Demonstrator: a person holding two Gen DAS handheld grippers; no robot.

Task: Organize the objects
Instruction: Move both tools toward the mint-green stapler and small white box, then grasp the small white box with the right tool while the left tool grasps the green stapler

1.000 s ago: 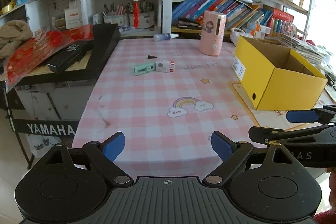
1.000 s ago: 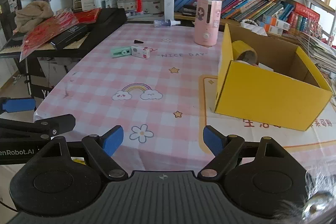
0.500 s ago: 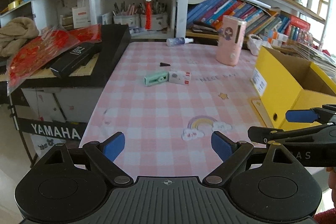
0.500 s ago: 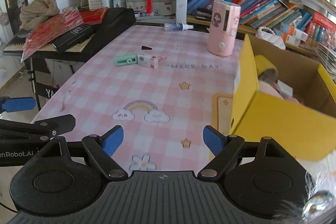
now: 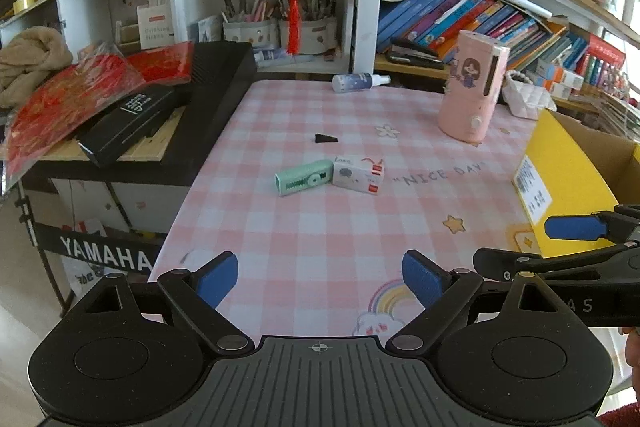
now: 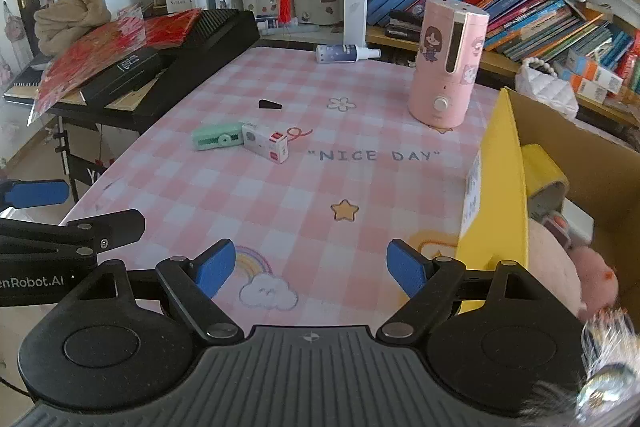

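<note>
Nearest to me, the left gripper [image 5: 320, 281] hangs over the near edge of the pink checked tabletop [image 5: 320, 227], jaws spread, nothing between them. The right gripper [image 6: 310, 269] sits beside it, jaws also spread and empty, over the rainbow print.

Just right of the right gripper I see the yellow box [image 6: 496, 195], open-topped, standing on the tabletop; inside it a yellow tape roll [image 6: 544, 167] and a pink plush toy [image 6: 560, 267], partly blurred.

Mid-tabletop: a mint-green eraser case [image 5: 303, 177] lies touching a small white box [image 5: 359, 175] at one end. Just beyond them, apart, a small black wedge [image 5: 325, 138].

Farther back, a pink humidifier [image 6: 446, 63] stands upright; a spray bottle [image 5: 358, 82] lies on its side at the far edge. A black keyboard [image 5: 216, 99] flanks the tabletop's left side.
</note>
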